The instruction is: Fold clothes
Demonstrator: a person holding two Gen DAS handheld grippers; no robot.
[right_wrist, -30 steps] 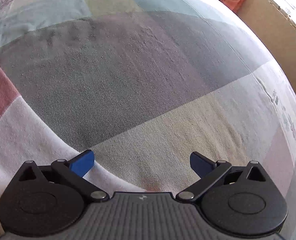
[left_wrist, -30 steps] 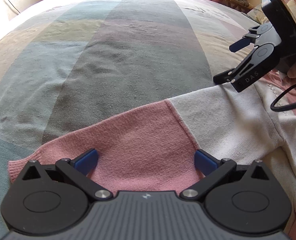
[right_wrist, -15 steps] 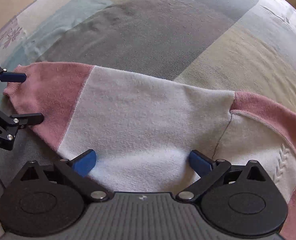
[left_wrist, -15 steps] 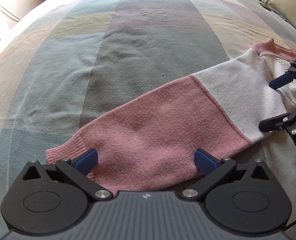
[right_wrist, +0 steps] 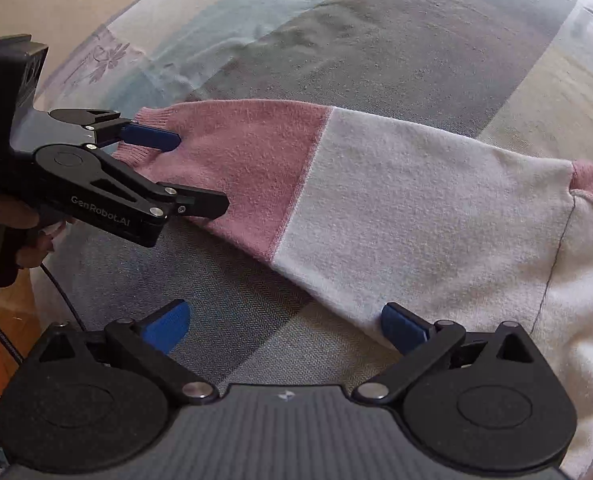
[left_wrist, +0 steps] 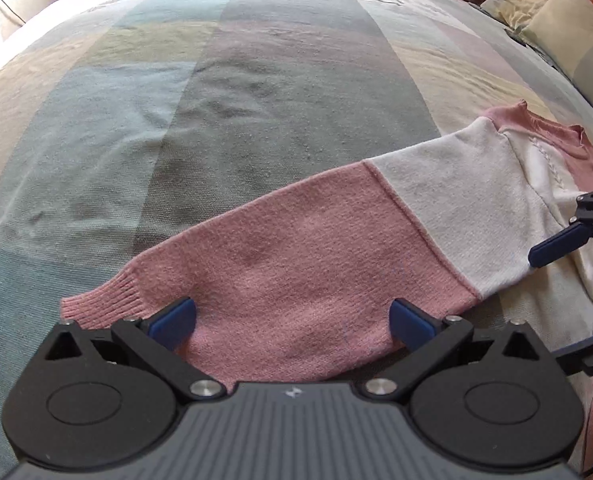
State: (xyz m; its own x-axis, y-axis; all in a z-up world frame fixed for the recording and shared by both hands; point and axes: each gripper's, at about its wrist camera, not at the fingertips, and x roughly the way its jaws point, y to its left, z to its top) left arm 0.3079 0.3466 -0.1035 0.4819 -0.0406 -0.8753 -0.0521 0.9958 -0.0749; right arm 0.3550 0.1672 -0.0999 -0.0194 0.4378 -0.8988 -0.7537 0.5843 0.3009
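Pink-and-white sweater (left_wrist: 376, 240) is laid out on a striped bedspread (left_wrist: 236, 120), one sleeve stretched flat toward the left. Sleeve (right_wrist: 336, 184) is pink from the ribbed cuff (left_wrist: 100, 308) up to a seam, white from there to the shoulder; pink collar (left_wrist: 556, 136) is seen far right in the left wrist view.

Left gripper (left_wrist: 292, 318) is spread wide, blue pads either side of the pink forearm section just behind the cuff, nothing pinched. Whether the pads touch the knit can't be told. In the right wrist view it is seen from the side (right_wrist: 184, 172), jaws apart above and below the cuff end, with a hand (right_wrist: 12, 220) on its grip.

Right gripper (right_wrist: 284, 328) is also spread wide: right pad at the lower edge of the white sleeve section, left pad over bare bedspread. Pillows (left_wrist: 568, 32) are seen at the far right of the bed.
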